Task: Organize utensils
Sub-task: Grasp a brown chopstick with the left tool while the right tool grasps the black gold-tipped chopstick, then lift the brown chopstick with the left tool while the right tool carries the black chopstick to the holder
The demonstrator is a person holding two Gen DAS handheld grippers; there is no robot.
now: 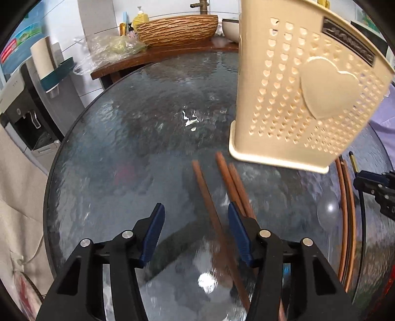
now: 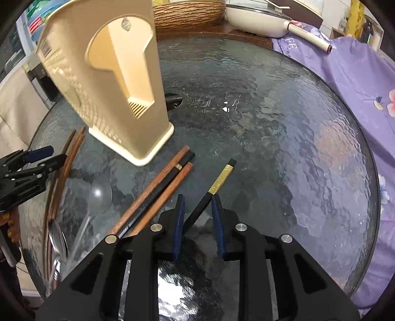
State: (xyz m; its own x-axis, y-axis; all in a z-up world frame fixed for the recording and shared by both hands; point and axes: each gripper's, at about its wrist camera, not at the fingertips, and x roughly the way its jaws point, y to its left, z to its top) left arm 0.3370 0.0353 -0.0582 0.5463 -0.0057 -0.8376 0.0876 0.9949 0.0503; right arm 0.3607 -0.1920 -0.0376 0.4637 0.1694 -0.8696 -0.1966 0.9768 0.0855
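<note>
A cream utensil holder (image 1: 301,93) with heart holes stands on the round glass table (image 1: 138,138); it also shows in the right wrist view (image 2: 116,81). Brown wooden chopsticks (image 1: 209,205) lie in front of it. My left gripper (image 1: 196,219) is open above them, one chopstick between its jaws, not held. In the right wrist view, my right gripper (image 2: 197,210) has its jaws narrowly apart around a black chopstick with a gold band (image 2: 217,182), which passes between them. Brown and black chopsticks (image 2: 158,192), a clear plastic spoon (image 2: 98,195) and metal spoons (image 2: 58,237) lie to the left.
A woven basket (image 1: 176,29), plastic bags (image 1: 111,47) and a soap bottle (image 1: 140,17) sit on a wooden shelf behind the table. A white pan (image 2: 261,18) and purple cloth (image 2: 353,71) are at the right. A water dispenser (image 1: 22,111) stands left.
</note>
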